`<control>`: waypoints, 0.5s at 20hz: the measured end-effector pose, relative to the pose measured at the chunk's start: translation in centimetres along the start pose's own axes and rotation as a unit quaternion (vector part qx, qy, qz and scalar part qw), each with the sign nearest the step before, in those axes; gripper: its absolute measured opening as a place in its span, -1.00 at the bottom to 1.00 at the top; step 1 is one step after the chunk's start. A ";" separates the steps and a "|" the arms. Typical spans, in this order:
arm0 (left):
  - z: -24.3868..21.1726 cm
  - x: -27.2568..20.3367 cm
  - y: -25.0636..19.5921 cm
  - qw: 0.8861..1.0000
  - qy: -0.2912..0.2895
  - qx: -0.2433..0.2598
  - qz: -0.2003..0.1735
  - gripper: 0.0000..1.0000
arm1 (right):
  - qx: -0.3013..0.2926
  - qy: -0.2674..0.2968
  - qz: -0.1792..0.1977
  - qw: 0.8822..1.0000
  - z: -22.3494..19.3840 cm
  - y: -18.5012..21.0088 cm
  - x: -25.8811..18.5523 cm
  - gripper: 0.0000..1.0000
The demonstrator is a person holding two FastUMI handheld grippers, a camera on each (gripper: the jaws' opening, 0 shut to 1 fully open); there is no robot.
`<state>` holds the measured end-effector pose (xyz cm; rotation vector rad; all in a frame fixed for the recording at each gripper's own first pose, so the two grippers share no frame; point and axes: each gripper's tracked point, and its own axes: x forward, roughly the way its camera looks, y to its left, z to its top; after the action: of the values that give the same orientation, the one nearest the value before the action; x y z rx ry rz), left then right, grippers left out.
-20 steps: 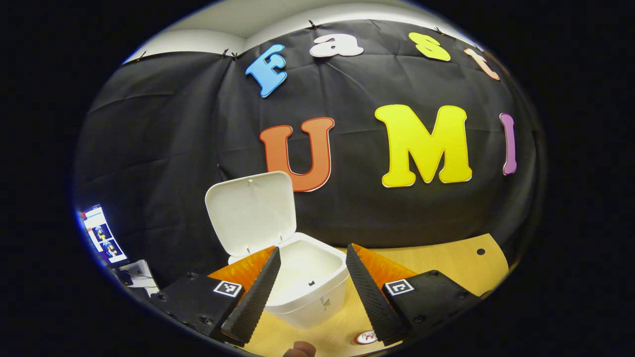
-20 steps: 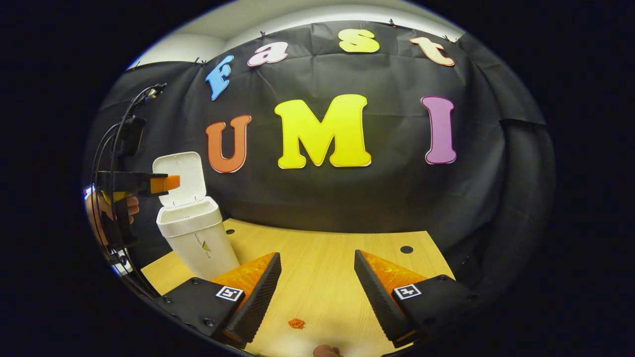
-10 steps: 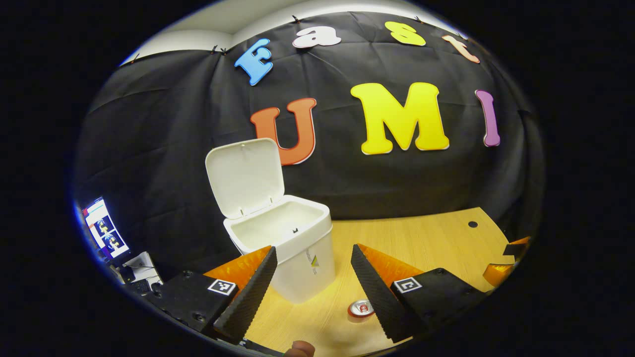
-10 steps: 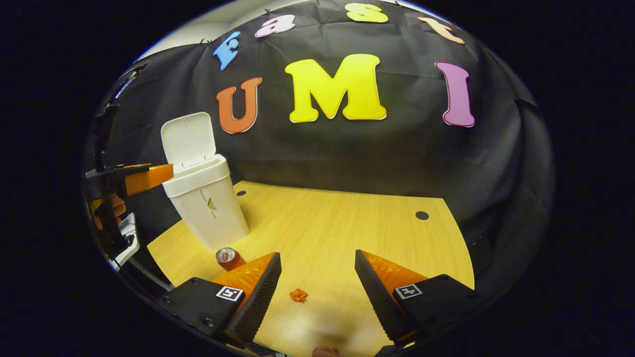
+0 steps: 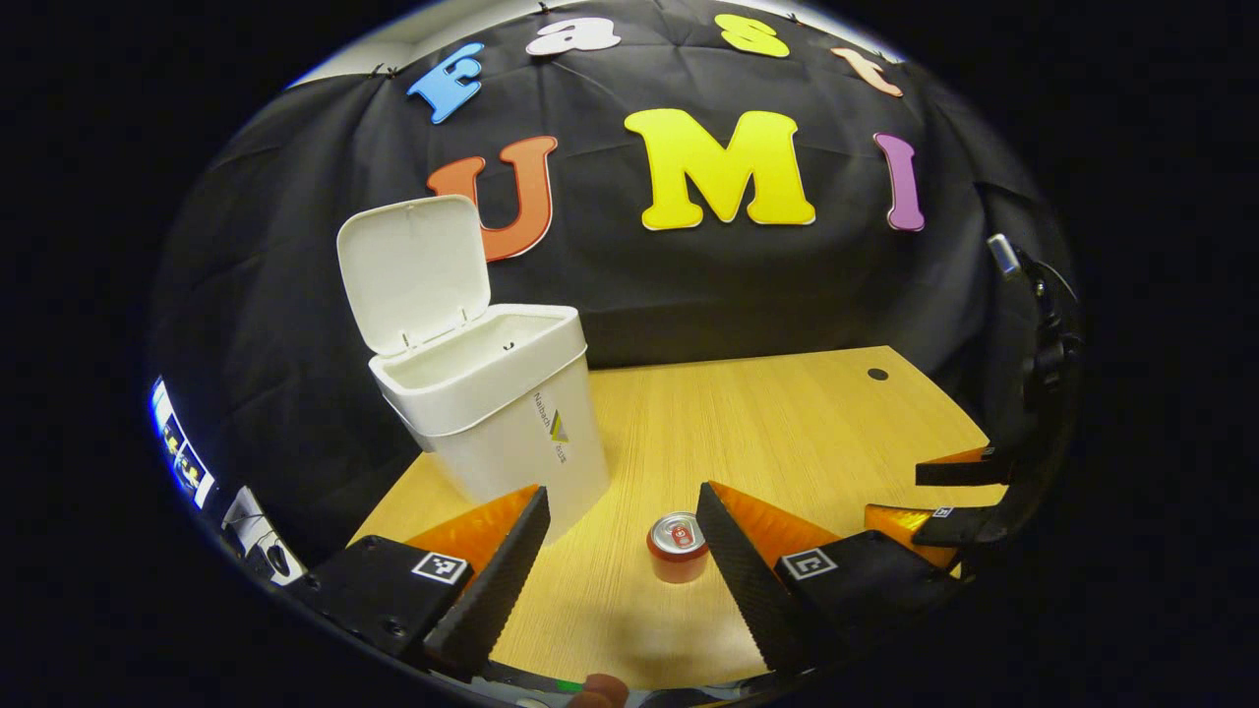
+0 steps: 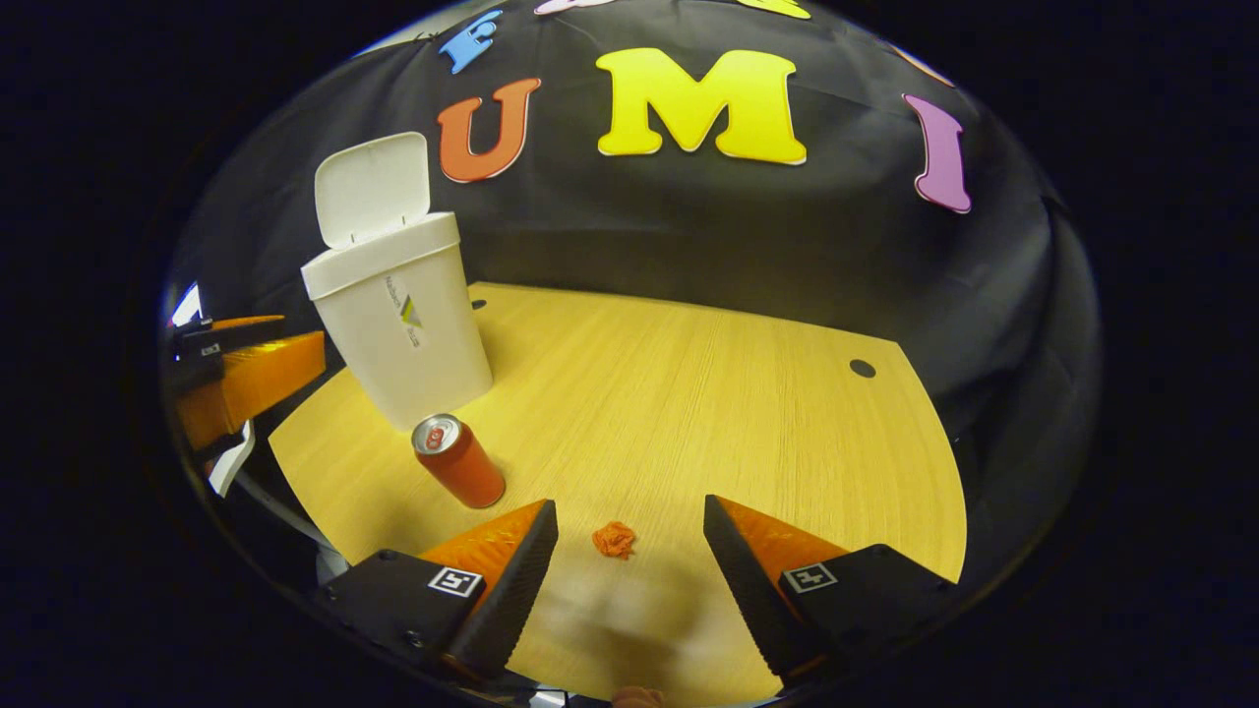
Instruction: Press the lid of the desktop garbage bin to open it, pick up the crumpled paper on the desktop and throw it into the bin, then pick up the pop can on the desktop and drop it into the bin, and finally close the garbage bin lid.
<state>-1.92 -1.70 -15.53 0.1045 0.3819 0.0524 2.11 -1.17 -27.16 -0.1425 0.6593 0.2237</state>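
Observation:
The white bin [image 5: 502, 413] [image 6: 398, 315] stands on the wooden desk at the left, its lid [image 5: 413, 270] [image 6: 372, 187] raised upright. A red pop can [image 5: 678, 547] [image 6: 457, 459] stands upright just in front of the bin. A small orange crumpled paper [image 6: 615, 539] lies on the desk, between and just ahead of my right gripper's fingertips. My right gripper [image 6: 629, 590] is open above the desk. My left gripper [image 5: 620, 580] is open with nothing between its fingers; the can sits just ahead of its right finger. The right gripper [image 5: 944, 497] also shows in the left gripper view, and the left gripper [image 6: 241, 369] in the right gripper view.
The wooden desk [image 6: 708, 413] has small dark holes [image 6: 863, 368] near its far edge. A screen [image 5: 177, 452] glows at the far left beyond the desk. Black cloth walls the back.
Both grippers have pulled back from the bin and tilted down toward the desk. The can and the crumpled paper have come further into view. The lid stays raised.

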 end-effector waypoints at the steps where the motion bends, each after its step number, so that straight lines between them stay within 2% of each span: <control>1: -0.2 0.1 0.2 1.000 0.002 0.004 -0.003 0.99 | 0.003 0.015 -0.002 1.000 -0.8 0.3 0.8 0.89; 5: -1.1 0.8 0.8 1.000 0.011 0.012 -0.014 0.99 | 0.003 0.072 -0.015 0.997 -4.0 0.8 3.8 0.84; 6: -1.5 1.0 0.9 1.000 0.016 0.013 -0.018 0.99 | 0.004 0.081 -0.015 0.997 -4.4 1.0 4.5 0.90; 10: -3.3 1.9 1.4 0.999 0.035 0.022 -0.027 0.98 | -0.007 0.132 -0.028 0.991 -6.5 1.1 6.9 0.89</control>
<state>-1.44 0.18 -19.13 0.1353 0.4565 -0.0063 3.31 -0.31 -36.55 -0.2062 0.9168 0.1571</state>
